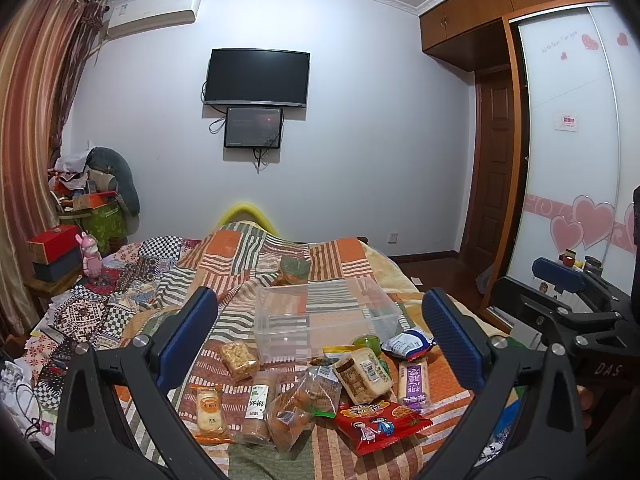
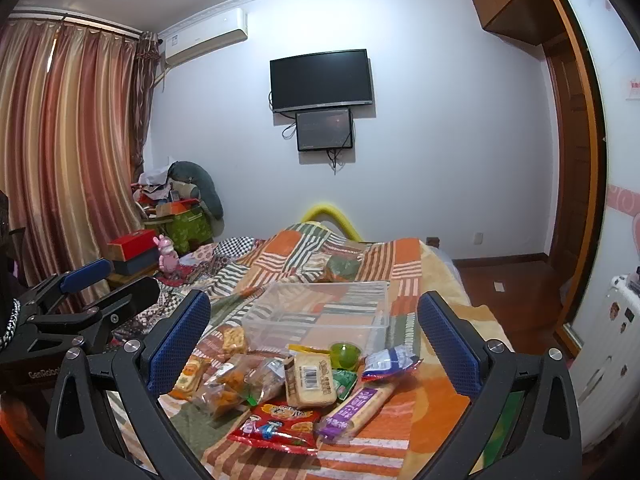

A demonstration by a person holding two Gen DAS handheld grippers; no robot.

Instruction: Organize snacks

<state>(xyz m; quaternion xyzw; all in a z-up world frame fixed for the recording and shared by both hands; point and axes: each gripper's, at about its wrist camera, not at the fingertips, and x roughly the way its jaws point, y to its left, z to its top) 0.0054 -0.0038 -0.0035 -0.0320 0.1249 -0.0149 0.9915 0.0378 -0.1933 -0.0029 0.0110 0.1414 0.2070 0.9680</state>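
Hovering, left gripper [image 1: 320,332]: I hold it above the snack pile on the bed, fingers [image 1: 192,332] spread wide and released, nothing between them.
Right gripper [image 2: 316,336]: I have it above the same pile, fingers [image 2: 448,344] wide apart and released; it also shows at the right edge of the left wrist view [image 1: 560,280].
Nearest snacks: a red cartoon packet [image 1: 380,426] lies at the lower centre of the frame, with a purple-labelled bar [image 1: 414,384] just beside it to the right.
Middle snacks: a pale cake block with a barcode [image 1: 362,374] rests on the pile; a clear bag of small breads [image 1: 298,408] and an orange-edged biscuit pack [image 1: 209,408] lie to its left.
Farther snacks: a green jelly cup [image 1: 366,342] and a blue-and-white packet [image 1: 408,344] sit near the tub's front wall.
Clear plastic tub [image 1: 280,344]: empty, at frame centre beyond the pile, on the patchwork bedspread [image 1: 336,256].
Far wall: a dark television [image 1: 256,78] hangs at upper centre.
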